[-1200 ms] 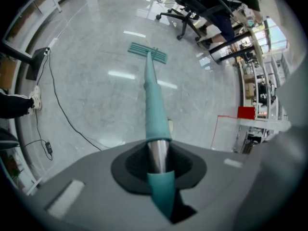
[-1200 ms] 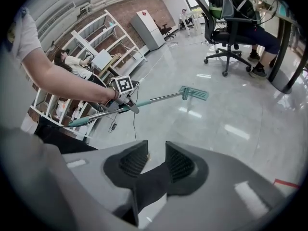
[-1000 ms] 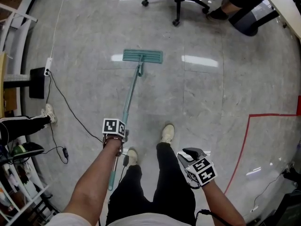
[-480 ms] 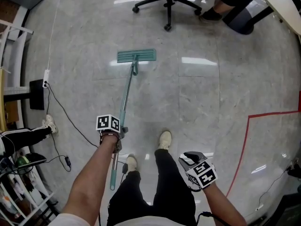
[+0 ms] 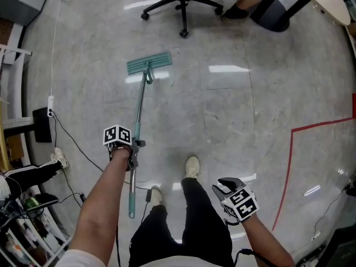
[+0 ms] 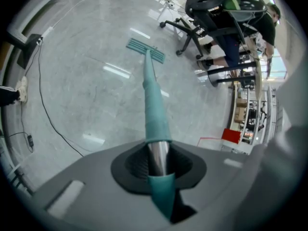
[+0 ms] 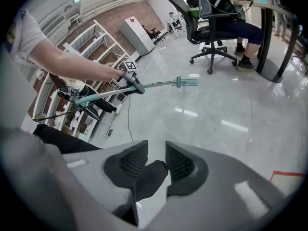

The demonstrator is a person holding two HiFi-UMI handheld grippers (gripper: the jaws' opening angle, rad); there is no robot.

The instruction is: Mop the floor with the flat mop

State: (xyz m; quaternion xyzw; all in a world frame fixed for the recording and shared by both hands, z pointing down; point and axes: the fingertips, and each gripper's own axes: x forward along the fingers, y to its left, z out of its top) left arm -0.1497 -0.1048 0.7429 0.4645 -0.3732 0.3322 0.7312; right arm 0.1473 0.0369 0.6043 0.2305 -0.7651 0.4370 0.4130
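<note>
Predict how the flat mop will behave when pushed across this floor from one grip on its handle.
The handle looks straight and metal-cored, so it likely pushes stiffly. The glossy floor probably lets the flat head slide easily. With only the left gripper shut on the handle far from the head, the head may swivel at its joint.

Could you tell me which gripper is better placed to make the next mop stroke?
Left: the left gripper is shut on the mop handle, mop head flat on the floor ahead. The right gripper is open and empty.
</note>
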